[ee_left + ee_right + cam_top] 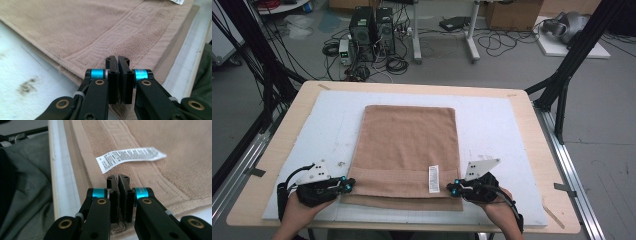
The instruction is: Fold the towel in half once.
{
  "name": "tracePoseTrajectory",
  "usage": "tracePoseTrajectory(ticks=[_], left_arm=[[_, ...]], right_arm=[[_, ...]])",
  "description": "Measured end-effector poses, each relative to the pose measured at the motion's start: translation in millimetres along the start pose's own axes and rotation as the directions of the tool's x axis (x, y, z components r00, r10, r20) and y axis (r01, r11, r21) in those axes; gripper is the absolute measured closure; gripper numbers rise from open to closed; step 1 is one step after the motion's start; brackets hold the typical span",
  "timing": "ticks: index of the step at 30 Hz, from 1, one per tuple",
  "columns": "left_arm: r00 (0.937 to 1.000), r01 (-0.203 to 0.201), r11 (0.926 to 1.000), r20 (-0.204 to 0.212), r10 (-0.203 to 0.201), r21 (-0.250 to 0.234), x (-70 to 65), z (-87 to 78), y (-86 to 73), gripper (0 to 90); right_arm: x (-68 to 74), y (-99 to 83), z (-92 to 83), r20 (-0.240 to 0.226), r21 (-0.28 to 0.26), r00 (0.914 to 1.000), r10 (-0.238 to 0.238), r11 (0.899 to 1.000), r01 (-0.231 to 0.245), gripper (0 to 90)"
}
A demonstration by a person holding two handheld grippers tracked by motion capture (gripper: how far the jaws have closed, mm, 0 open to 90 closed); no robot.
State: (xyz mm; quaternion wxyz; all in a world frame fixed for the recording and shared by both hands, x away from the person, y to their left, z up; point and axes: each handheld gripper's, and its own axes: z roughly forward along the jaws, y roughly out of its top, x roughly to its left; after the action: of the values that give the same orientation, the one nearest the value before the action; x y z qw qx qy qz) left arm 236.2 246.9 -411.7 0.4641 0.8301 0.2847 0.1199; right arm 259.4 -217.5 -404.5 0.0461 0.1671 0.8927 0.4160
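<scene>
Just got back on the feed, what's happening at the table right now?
A person is working on a folded tan towel that lies flat on a white mat. The left tool is at the towel's near left corner and the right tool at its near right corner, beside the white care label. Both tools have their jaws closed, and in each gripper view the corner's edge appears pinched between them. The towel has not been lifted yet.

Grey floor (pixel 512 65), tangled cables (pixel 362 55), computer towers (pixel 372 32), cardboard boxes (pixel 512 14), black frame posts (pixel 579 45).
</scene>
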Motion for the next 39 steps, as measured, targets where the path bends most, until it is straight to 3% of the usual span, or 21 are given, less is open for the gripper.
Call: tracePoseTrajectory(ticks=[5,10,15,18,21,29,34,39], left_arm=[[0.9999,-0.016,0.9998,0.006,0.016,0.013,-2.8,-6.5,-2.1,86.3],[0.9996,-0.009,0.9974,0.027,0.007,0.072,-6.8,2.3,-21.0,86.3],[0.9992,-0.005,0.996,0.039,0.002,0.089,-5.5,6.9,-26.9,85.7],[0.9995,0.01,0.9976,0.029,-0.012,0.068,-4.3,5.6,-23.1,77.4],[0.9998,0.017,0.9991,0.012,-0.017,0.038,-4.0,3.9,-17.0,64.5],[0.9984,0.052,0.9986,-0.019,-0.052,-0.008,6.7,7.4,-1.0,48.2],[0.9969,0.072,0.9971,-0.031,-0.072,-0.025,15.1,9.2,6.3,42.8],[0.9968,0.073,0.9965,-0.03,-0.074,-0.042,15.7,9.4,9.6,40.0]], right_arm=[[5.6,10.8,-11.4,-0.005,-0.015,0.9997,-0.024,1.0,0.024,87.6],[12.0,-1.1,6.7,-0.073,0.064,0.9972,-0.017,0.998,0.022,87.4],[9.5,-16.4,19.7,-0.115,0.096,0.9926,0.04,0.995,-0.029,86.4],[3.6,-17.4,16.8,-0.13,0.052,0.9894,0.065,0.997,-0.059,77.3],[-2.1,-13.4,11.4,-0.113,-0.001,0.9904,0.08,0.997,-0.081,68.0],[-22.7,-4.1,5.7,-0.03,-0.076,0.9901,0.137,0.987,-0.139,43.1],[-35.4,3.1,6.9,0.026,-0.093,0.9892,0.144,0.986,-0.141,31.7],[-44.8,13.5,10.2,0.063,-0.091,0.9887,0.136,0.987,-0.13,28.0]])
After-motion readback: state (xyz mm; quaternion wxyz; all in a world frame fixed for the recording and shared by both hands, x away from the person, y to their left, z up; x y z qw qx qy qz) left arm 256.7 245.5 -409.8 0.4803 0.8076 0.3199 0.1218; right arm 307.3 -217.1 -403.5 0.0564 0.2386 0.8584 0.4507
